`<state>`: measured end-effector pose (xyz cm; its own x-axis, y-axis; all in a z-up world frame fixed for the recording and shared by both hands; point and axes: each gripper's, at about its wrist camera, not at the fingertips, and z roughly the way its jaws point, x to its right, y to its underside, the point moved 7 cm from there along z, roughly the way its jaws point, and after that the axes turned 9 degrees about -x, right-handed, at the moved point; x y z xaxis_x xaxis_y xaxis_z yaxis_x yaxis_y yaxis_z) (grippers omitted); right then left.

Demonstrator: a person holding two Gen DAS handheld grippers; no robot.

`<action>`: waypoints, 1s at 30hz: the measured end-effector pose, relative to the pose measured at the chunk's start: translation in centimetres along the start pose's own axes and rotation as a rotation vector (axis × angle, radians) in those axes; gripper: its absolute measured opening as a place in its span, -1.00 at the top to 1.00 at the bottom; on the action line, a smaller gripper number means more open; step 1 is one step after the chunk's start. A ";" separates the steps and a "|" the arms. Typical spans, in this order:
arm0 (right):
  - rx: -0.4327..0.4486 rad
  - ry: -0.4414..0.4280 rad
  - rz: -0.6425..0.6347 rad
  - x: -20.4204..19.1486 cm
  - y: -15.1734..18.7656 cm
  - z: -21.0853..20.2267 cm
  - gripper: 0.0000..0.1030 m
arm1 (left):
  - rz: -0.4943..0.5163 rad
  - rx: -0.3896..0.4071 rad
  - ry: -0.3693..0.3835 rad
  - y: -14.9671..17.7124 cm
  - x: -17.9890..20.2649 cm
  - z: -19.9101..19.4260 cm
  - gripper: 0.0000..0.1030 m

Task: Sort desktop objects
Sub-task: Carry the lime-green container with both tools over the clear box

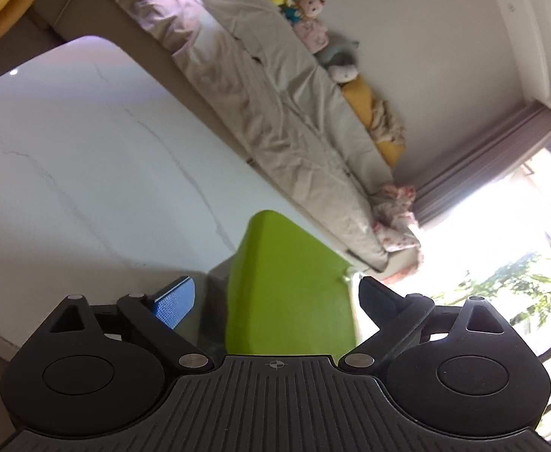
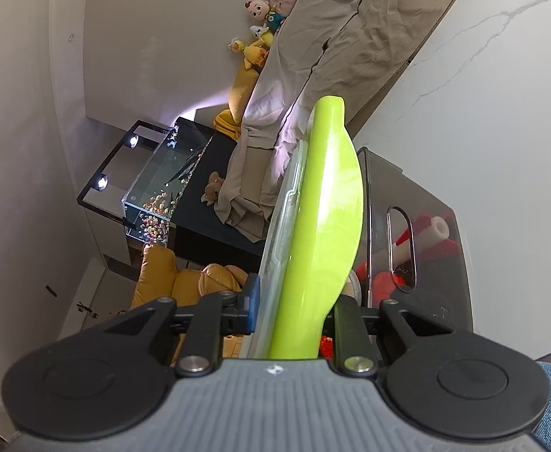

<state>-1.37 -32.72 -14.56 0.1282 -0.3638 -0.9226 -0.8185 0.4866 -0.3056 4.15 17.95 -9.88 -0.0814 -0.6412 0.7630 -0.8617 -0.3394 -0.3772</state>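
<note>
On the white counter [image 2: 482,105] we see a clear bin [image 2: 437,226] with red toys inside. Our right tool [image 2: 294,301] is clamped on a green lid [image 2: 328,203] that stands up on edge, just beside the bin. Our left tool [image 1: 275,293] has its fingers wide apart, the green lid between them, not touching. We find no words to read.

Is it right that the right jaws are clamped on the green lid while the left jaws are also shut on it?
Not quite. The right gripper is clamped on the green lid, as the right wrist view shows. But the left gripper is open: in the left wrist view its jaws stand wide on either side of the lid without pressing it.
</note>
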 end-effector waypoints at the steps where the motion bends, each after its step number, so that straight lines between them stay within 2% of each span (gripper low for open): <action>1: 0.003 0.003 0.019 0.5 -0.1 0.1 0.56 | -0.030 -0.053 -0.008 -0.7 -0.6 1.9 -0.87; 3: 0.008 0.016 0.051 1.5 -0.5 0.4 0.57 | -0.089 -0.136 -0.037 -1.5 -1.7 5.5 -0.87; 5: 0.018 0.027 0.073 2.2 -0.8 0.4 0.56 | -0.120 -0.181 -0.052 -1.9 -2.1 8.2 -0.87; 10: 0.014 0.039 0.084 2.8 -1.2 0.6 0.56 | -0.113 -0.237 -0.061 -1.7 -1.1 11.5 -0.84; 13: 0.010 0.050 0.087 3.1 -1.0 0.6 0.54 | -0.076 -0.243 -0.065 -1.4 0.4 11.7 -0.73; 16: 0.005 0.100 0.074 3.3 -0.7 0.9 0.43 | -0.053 -0.233 -0.109 -1.3 1.0 11.4 -0.73; 22: 0.026 0.096 0.079 3.8 -0.9 0.9 0.42 | -0.049 -0.226 -0.114 -1.7 1.3 11.4 -0.73; 23: 0.026 0.117 0.074 3.8 -1.1 0.8 0.40 | -0.045 -0.226 -0.113 -1.5 1.3 11.5 -0.73; 26: 0.004 0.192 0.020 3.6 -2.0 1.2 0.28 | -0.037 -0.226 -0.116 -1.2 1.5 11.5 -0.74; 30: -0.031 0.201 0.036 3.9 -2.1 1.3 0.20 | -0.024 -0.221 -0.126 -0.8 1.8 11.2 -0.77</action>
<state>1.55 -34.13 -17.85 -0.0128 -0.4992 -0.8664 -0.8375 0.4787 -0.2634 10.35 9.38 -14.11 -0.0087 -0.7200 0.6939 -0.9524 -0.2056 -0.2252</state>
